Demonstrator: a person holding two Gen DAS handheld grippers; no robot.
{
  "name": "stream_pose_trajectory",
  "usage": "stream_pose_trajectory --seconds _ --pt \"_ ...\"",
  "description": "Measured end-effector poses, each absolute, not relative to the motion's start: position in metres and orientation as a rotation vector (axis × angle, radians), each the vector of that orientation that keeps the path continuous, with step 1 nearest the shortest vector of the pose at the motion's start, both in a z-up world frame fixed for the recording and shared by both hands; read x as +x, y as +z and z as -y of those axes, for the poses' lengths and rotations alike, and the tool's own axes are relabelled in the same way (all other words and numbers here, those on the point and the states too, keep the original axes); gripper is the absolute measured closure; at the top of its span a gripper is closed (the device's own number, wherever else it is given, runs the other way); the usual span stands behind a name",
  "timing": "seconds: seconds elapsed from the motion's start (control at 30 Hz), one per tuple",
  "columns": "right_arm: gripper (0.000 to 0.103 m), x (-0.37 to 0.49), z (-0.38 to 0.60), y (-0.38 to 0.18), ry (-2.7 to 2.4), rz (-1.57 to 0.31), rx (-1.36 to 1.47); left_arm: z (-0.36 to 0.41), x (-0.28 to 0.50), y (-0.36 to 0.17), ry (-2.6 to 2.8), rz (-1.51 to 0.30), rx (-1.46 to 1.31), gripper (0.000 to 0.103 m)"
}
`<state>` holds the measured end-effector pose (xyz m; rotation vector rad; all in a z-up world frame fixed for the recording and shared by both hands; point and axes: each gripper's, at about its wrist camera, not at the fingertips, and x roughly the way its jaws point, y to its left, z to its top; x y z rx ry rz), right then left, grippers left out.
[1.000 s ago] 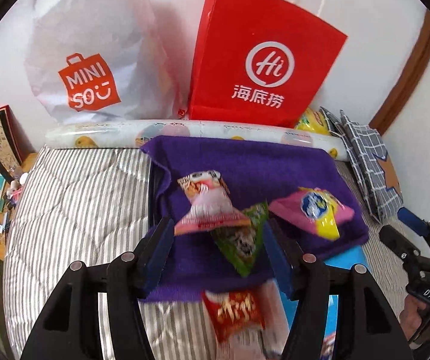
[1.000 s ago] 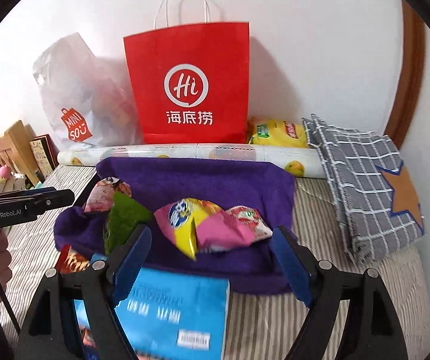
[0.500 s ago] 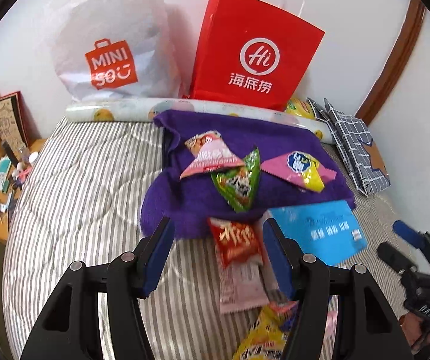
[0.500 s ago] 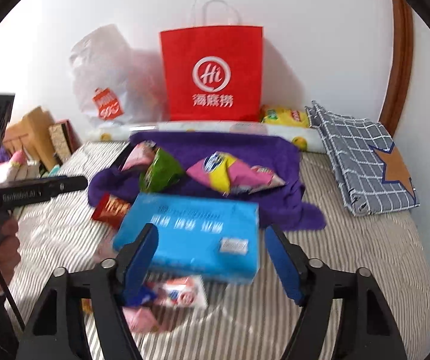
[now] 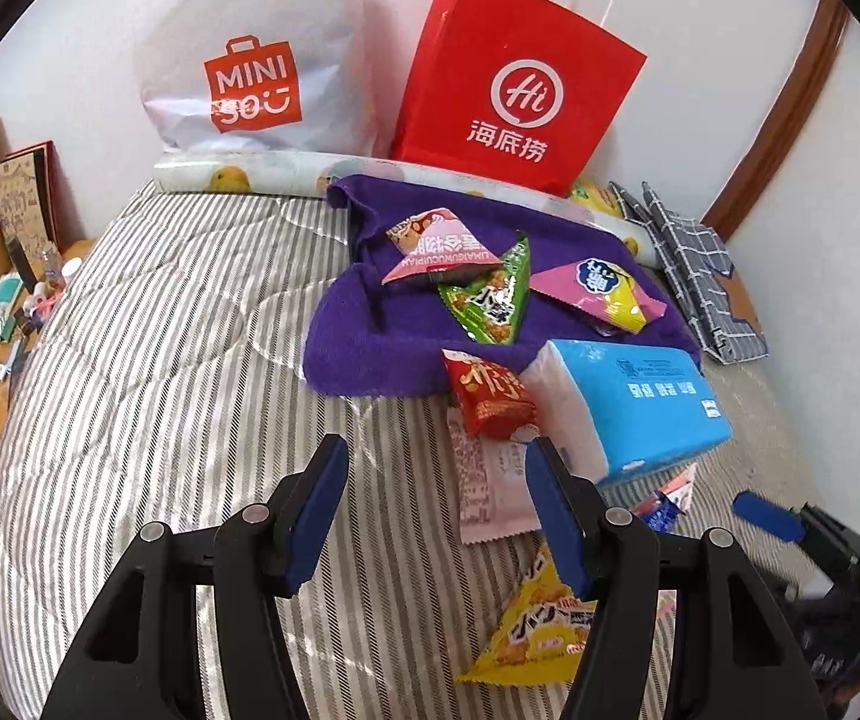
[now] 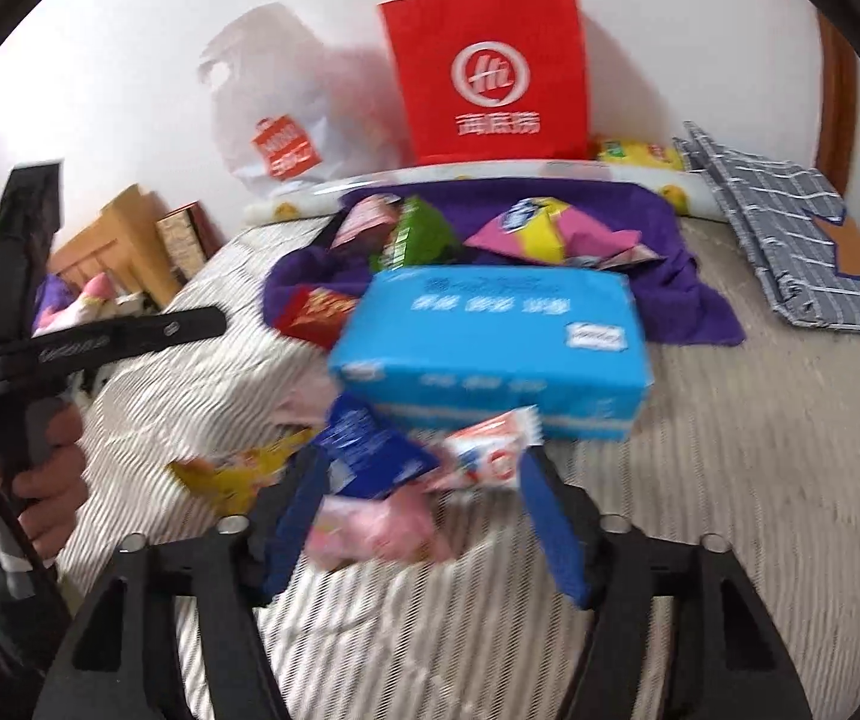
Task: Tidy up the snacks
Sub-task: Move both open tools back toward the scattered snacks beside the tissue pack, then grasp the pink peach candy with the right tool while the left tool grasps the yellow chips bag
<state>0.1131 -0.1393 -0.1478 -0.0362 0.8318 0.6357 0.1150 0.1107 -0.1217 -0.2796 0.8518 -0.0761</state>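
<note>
Bed point(image 5: 147, 372) w/ quilted grey-and-white striped cover fills both views; white wall behind, brown wood trim at right. Against the wall: red paper bag point(image 5: 514, 90) w/ white cord handles, crinkly white plastic bag point(image 5: 249, 60) w/ orange logo, and a long printed roll point(image 5: 249, 171) lying along the bed's far edge. Folded grey checked cloth point(image 5: 700, 276) at right. Wooden side furniture w/ clutter at left.

Purple towel point(image 5: 369, 324), soft and rumpled, lies mid-bed. On it: glossy triangular snack packs, pink point(image 5: 439, 246), green point(image 5: 490, 300), pink-yellow point(image 5: 598, 291). Red pack point(image 5: 490, 396) sits at the towel's near edge, touching a blue tissue pack point(image 5: 640, 402), a soft rectangular block. Pale flat wrapper point(image 5: 490, 480) and yellow triangular pack point(image 5: 538, 630) lie on the stripes nearer the camera.

Left gripper point(image 5: 436, 510): fingers moderately apart, nothing held, over the stripes just left of the pale wrapper.

Right gripper point(image 6: 423, 516) (view blurred): fingers opening, not pressing anything; dark blue pack point(image 6: 369, 450), a red-white one point(image 6: 490, 456) and a pink one point(image 6: 375, 528) lie between them.
</note>
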Motion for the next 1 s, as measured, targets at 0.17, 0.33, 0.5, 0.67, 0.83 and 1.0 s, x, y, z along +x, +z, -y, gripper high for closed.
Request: stream_pose_trajectory --seconds 0.17,0.33,0.5,0.67,0.83,1.0 --pt "0.025 0.105 0.129 -0.164 0.646 -0.856 -0.04 -0.108 0.106 -0.124 -0.088 -0.846 -0.273 0.042" --pt "0.025 0.105 0.117 -0.181 0.634 -0.898 -0.043 -0.112 0.099 -0.126 -0.092 -0.843 -0.278 0.042" --pt "0.025 0.105 0.109 -0.191 0.608 -0.875 -0.091 -0.111 0.095 -0.127 -0.106 -0.842 -0.283 0.042" --pt "0.045 0.104 0.115 -0.19 0.609 -0.859 -0.088 -0.106 0.091 -0.125 -0.134 -0.837 -0.271 0.042" --pt "0.046 0.1 0.129 -0.178 0.6 -0.825 -0.068 -0.097 0.087 -0.122 -0.176 -0.829 -0.27 0.042" --pt "0.046 0.099 0.148 -0.167 0.568 -0.795 -0.043 -0.086 0.085 -0.122 -0.227 -0.839 -0.263 0.042"
